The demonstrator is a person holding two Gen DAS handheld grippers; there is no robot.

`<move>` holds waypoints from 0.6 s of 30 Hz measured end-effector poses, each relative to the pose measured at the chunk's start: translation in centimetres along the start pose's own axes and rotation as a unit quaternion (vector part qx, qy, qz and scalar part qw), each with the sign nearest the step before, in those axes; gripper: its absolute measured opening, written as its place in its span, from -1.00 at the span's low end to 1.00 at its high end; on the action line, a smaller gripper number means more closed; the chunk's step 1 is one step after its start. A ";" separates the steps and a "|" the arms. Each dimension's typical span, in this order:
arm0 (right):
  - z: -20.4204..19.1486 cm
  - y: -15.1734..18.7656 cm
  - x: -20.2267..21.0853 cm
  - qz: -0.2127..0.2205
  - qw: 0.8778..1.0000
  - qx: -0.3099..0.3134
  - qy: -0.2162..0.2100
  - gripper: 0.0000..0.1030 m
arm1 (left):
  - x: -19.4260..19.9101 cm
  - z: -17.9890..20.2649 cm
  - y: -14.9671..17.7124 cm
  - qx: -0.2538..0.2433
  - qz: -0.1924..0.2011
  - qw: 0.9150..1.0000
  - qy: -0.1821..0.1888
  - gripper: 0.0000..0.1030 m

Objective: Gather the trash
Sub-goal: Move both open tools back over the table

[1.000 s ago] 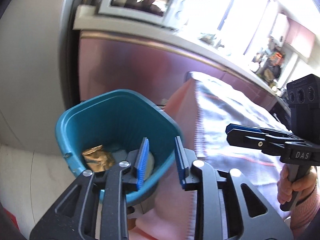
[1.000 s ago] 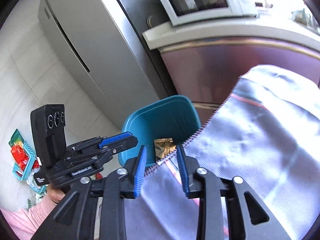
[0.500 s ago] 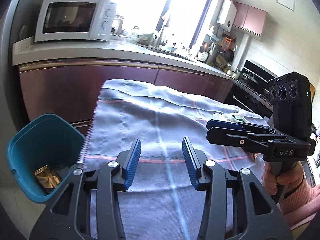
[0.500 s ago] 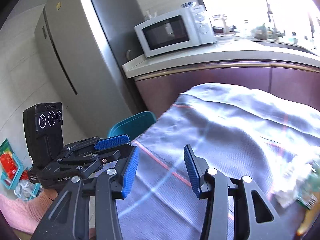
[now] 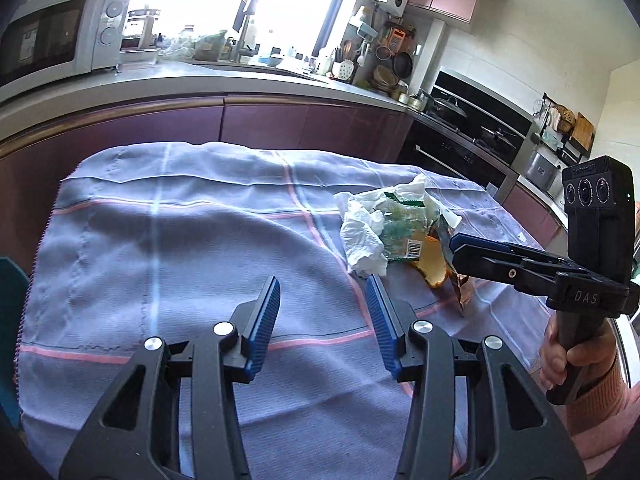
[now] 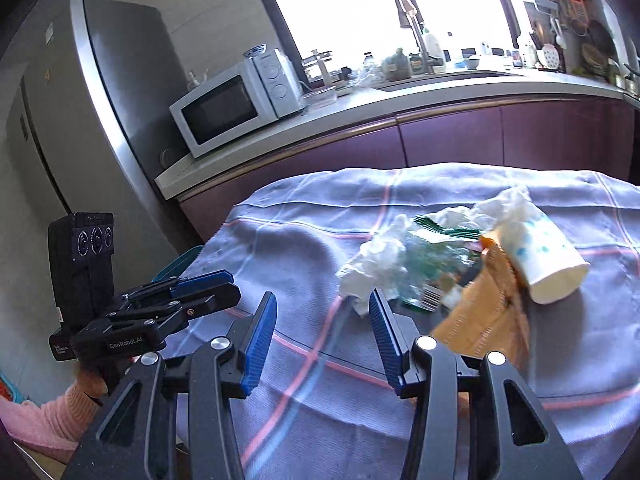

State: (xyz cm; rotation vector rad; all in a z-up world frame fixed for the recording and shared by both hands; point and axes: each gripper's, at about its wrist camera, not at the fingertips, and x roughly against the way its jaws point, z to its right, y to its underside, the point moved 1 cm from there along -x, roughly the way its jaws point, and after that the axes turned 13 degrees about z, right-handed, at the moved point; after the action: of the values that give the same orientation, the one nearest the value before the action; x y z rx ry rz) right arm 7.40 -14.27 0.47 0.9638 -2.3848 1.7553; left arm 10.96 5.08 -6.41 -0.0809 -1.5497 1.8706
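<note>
We have swung away from the teal bin [image 5: 10,320], now only a sliver at the cloth-covered worktop [image 5: 180,248]. One trash pile [image 5: 394,236] has come into view there: crumpled tissues, one paper cup [image 6: 540,256], wrappers. Our left gripper [image 5: 322,312] and right gripper [image 6: 322,328], fingers released and empty, gape wider than a second ago.

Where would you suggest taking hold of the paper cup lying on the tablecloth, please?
Probably across the paper cup near its free closed end. It lies on its side at the pile's right edge, mouth stuffed with tissue. Bring the right gripper from above, fingers straddling the round wall.
</note>
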 end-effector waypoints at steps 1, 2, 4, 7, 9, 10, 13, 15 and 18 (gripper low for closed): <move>0.6 0.1 0.3 0.002 1.000 -0.003 0.008 -0.11 | -0.6 0.2 -0.2 -0.002 -0.003 1.000 0.003 -0.14; 1.1 0.1 0.6 0.005 1.000 -0.005 0.015 -0.11 | -1.1 0.7 -0.2 -0.005 -0.006 1.000 0.007 -0.14; 2.3 0.3 1.3 0.010 0.999 -0.011 0.029 -0.11 | -2.2 1.4 -0.3 -0.010 -0.011 1.000 0.012 -0.14; 3.8 0.5 2.0 0.016 0.999 -0.022 0.047 -0.11 | -3.6 2.5 -0.4 -0.016 -0.018 1.000 0.017 -0.13; 4.7 0.7 2.4 0.019 0.998 -0.029 0.057 -0.11 | -4.5 3.1 -0.5 -0.018 -0.023 0.999 0.017 -0.13; 5.2 0.8 2.5 0.019 0.997 -0.033 0.061 -0.11 | -4.9 3.4 -0.5 -0.020 -0.026 0.999 0.017 -0.13; 6.2 1.0 2.7 0.021 0.996 -0.042 0.070 -0.11 | -6.0 3.9 -0.5 -0.022 -0.033 0.999 0.015 -0.13; 6.8 1.3 2.8 0.021 0.996 -0.047 0.072 -0.10 | -6.4 4.0 -0.5 -0.023 -0.038 0.999 0.014 -0.12; 7.5 1.7 2.8 0.019 0.995 -0.056 0.075 -0.09 | -7.2 4.3 -0.5 -0.024 -0.043 0.999 0.010 -0.13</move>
State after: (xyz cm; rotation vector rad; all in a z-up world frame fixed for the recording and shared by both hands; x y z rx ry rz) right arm 6.81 -21.78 -2.67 0.7493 -2.3914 1.6230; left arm 14.64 -2.41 -7.45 -0.0539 -1.5603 1.7600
